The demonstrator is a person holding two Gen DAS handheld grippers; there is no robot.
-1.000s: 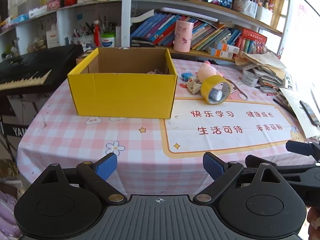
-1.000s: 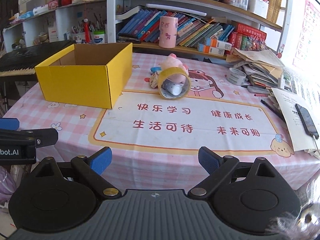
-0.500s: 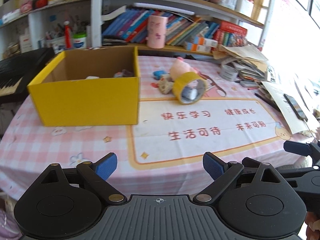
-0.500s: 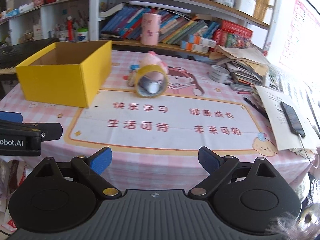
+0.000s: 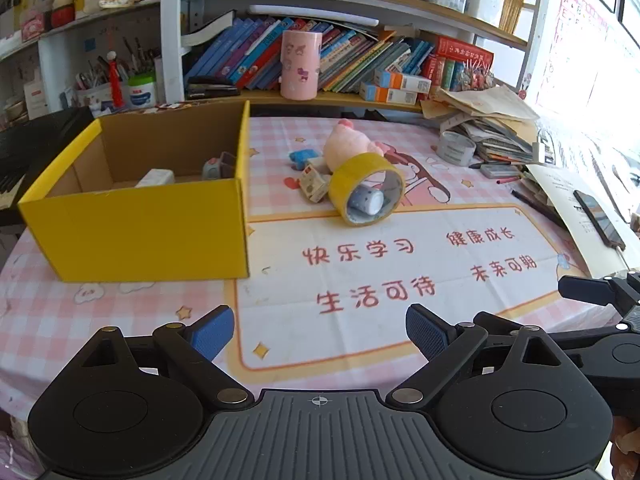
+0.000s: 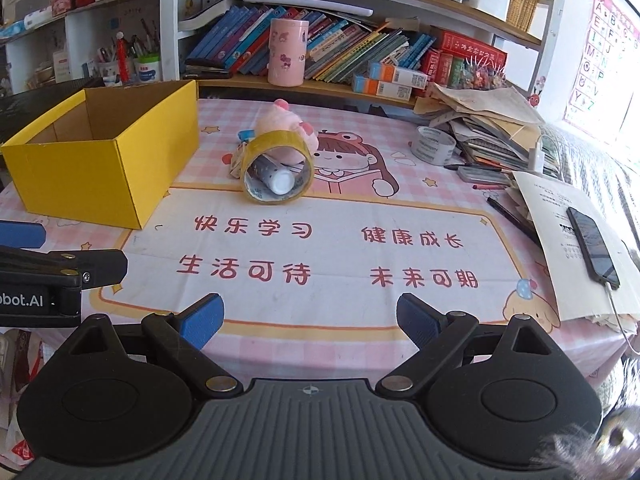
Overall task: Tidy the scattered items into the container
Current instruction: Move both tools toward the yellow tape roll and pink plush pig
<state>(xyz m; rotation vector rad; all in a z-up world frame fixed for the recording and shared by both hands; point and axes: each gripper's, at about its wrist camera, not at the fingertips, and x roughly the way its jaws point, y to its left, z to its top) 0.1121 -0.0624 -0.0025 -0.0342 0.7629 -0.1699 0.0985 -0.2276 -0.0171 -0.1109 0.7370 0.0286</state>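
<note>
A yellow cardboard box stands open at the left of the table, with a few small items inside. To its right lie a yellow tape roll on its edge with a small white tube inside, a pink plush pig, a small patterned block and a blue piece. My left gripper and my right gripper are both open and empty, over the near table edge, well short of the items.
A grey tape roll, stacked papers, pens and a phone on a sheet sit at the right. A bookshelf with a pink cup runs behind. A keyboard is at the left.
Both grippers have swung and moved; the left view has shifted right and closer, so the box now sits further left and the items nearer centre. Both stay open.
</note>
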